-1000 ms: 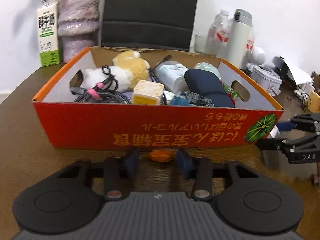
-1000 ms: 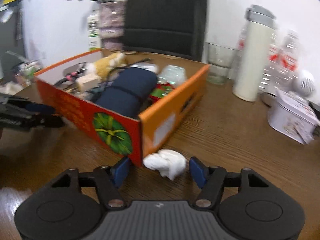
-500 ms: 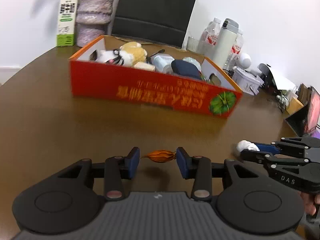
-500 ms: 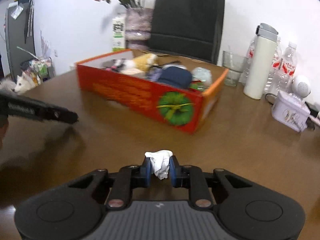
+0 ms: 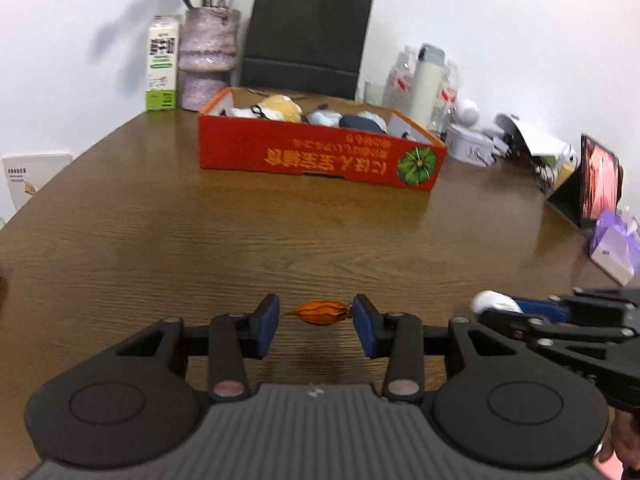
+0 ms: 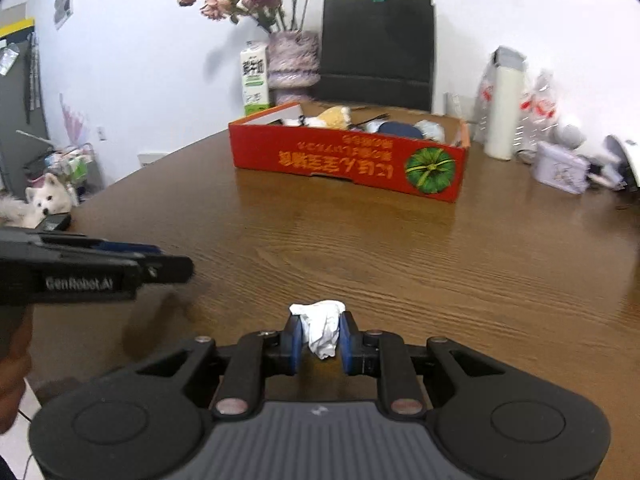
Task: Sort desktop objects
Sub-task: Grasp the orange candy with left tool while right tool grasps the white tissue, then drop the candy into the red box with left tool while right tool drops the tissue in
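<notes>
Left gripper (image 5: 316, 315) pinching orange husk (image 5: 320, 313) end to end between blue pads, held over table (image 5: 160, 240); right gripper (image 6: 319, 332) clamped on white tissue wad (image 6: 321, 326), jaws just closed on it; red box (image 5: 316, 158) well ahead on table, holding plush toy (image 5: 280, 107), dark pouch (image 5: 362, 122), pale bottle (image 5: 325, 117); other contents too blurred to tell.

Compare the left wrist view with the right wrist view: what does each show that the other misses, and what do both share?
Only the left wrist view shows the orange husk between the left gripper fingers, and a lit screen. Only the right wrist view shows a white dog on the floor. Both show the red box, the vase, the black bag and the white wad pinched in the right gripper.
</notes>
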`<action>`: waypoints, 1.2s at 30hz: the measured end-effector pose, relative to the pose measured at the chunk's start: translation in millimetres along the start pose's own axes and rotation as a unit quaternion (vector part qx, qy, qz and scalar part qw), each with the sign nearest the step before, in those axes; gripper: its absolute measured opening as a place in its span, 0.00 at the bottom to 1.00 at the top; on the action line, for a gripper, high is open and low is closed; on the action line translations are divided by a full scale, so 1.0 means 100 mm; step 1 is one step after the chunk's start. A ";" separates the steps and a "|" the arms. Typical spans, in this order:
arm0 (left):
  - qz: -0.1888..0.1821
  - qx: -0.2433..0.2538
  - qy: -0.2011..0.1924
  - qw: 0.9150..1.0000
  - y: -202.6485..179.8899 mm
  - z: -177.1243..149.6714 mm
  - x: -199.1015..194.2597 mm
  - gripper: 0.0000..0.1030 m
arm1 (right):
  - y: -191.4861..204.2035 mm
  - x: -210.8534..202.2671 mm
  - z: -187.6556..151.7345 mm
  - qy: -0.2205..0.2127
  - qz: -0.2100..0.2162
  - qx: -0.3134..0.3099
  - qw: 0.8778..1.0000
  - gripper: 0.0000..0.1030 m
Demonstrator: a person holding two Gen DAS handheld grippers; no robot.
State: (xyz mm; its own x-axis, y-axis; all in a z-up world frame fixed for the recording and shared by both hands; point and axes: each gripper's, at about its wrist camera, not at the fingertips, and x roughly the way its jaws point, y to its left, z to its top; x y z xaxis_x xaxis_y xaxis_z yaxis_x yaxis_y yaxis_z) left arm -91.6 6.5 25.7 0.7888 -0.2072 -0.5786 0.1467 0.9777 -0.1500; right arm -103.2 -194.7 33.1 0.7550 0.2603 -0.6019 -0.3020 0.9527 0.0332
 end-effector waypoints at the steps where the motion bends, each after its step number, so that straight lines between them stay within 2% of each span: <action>1: -0.001 -0.002 -0.006 1.000 0.01 0.01 -0.05 0.40 | -0.01 -0.06 -0.02 -0.005 -0.003 0.007 1.000 0.17; 6: 0.003 0.005 -0.035 0.999 0.02 0.08 -0.23 0.40 | -0.06 -0.33 0.03 -0.040 -0.032 0.026 0.998 0.17; 14: 0.001 -0.001 -0.045 0.999 0.06 0.22 -0.19 0.40 | -0.16 -0.35 0.20 -0.072 -0.033 0.054 0.995 0.17; 20: -0.009 -0.005 -0.073 0.997 0.20 0.72 0.03 0.40 | -0.32 -0.25 0.57 -0.097 -0.020 0.060 0.993 0.17; 23: -0.030 -0.009 -0.077 0.997 0.34 1.17 0.25 0.40 | -0.45 -0.13 0.90 -0.113 -0.016 0.062 0.992 0.17; 26: -0.044 -0.001 -0.079 0.996 0.39 1.62 0.55 0.40 | -0.65 0.12 1.31 -0.103 -0.021 0.080 0.991 0.17; 28: -0.051 0.004 -0.065 0.997 0.37 1.88 0.82 0.40 | -0.81 0.37 1.57 -0.087 -0.015 0.105 0.991 0.17; 33: -0.065 -0.006 -0.011 0.998 0.28 2.24 1.53 0.40 | -1.04 1.02 1.96 -0.044 -0.031 0.132 0.990 0.17; 36: -0.067 0.006 0.004 0.998 0.18 2.30 1.86 0.41 | -1.15 1.39 2.09 -0.020 -0.046 0.142 0.989 0.20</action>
State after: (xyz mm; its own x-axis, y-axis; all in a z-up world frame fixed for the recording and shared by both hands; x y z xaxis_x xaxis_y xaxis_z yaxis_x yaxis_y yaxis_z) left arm 195.0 -6.7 100.0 0.7570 -0.3358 -0.5606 0.2577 0.9417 -0.2162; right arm 158.4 -235.2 112.1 0.7957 0.1714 -0.5809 -0.0594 0.9766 0.2068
